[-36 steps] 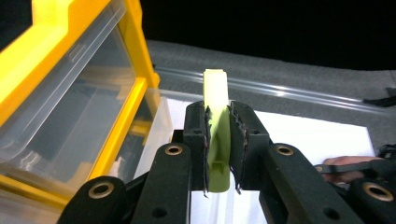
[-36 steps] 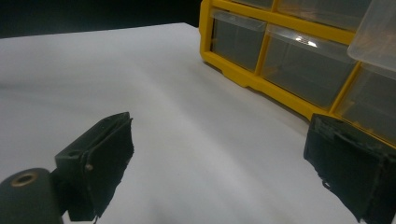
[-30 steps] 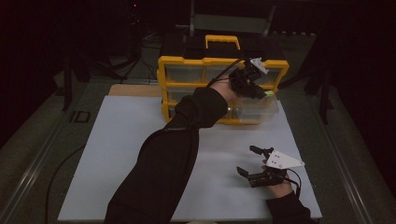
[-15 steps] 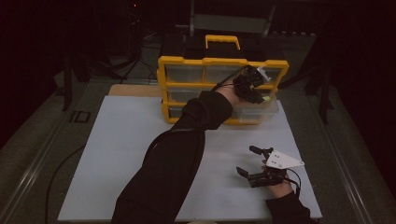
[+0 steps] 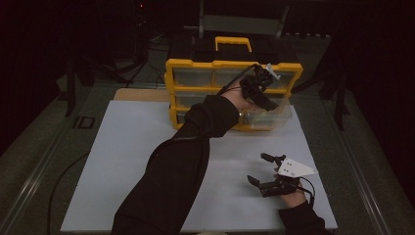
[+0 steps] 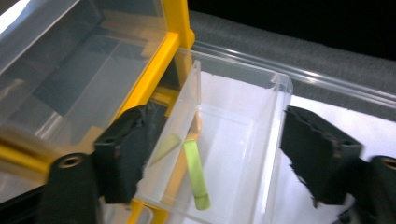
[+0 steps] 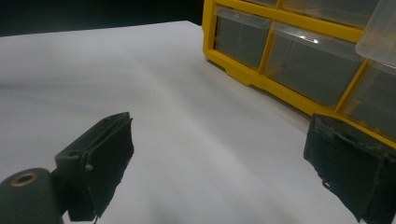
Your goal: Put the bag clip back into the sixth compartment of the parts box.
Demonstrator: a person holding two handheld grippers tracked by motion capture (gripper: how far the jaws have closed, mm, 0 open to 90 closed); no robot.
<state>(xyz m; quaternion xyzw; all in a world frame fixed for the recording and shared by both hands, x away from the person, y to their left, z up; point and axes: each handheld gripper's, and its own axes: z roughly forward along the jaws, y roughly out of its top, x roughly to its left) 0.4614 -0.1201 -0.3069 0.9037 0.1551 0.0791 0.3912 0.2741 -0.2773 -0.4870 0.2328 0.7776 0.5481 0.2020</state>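
Now your left gripper [image 5: 258,87] hangs over the pulled-out clear drawer [image 5: 266,115] of the yellow organizer [image 5: 232,93].

Inside that drawer a small green strip [image 6: 196,175] lies flat on the floor, beside the clear divider [image 6: 180,140]; in the left gripper view it sits between your fingers [image 6: 128,151] but nearer the left one, its long axis running along your line of sight, so closing across it squeezes its narrow width. Those fingers stand wide apart and hold nothing. Your right gripper [image 5: 268,171] rests on the white tabletop [image 5: 127,161] near the front right corner, well apart from the drawer, its fingers wide too and empty (so the left hand is plainly the nearer one). The organizer stands at the far edge, right of centre.
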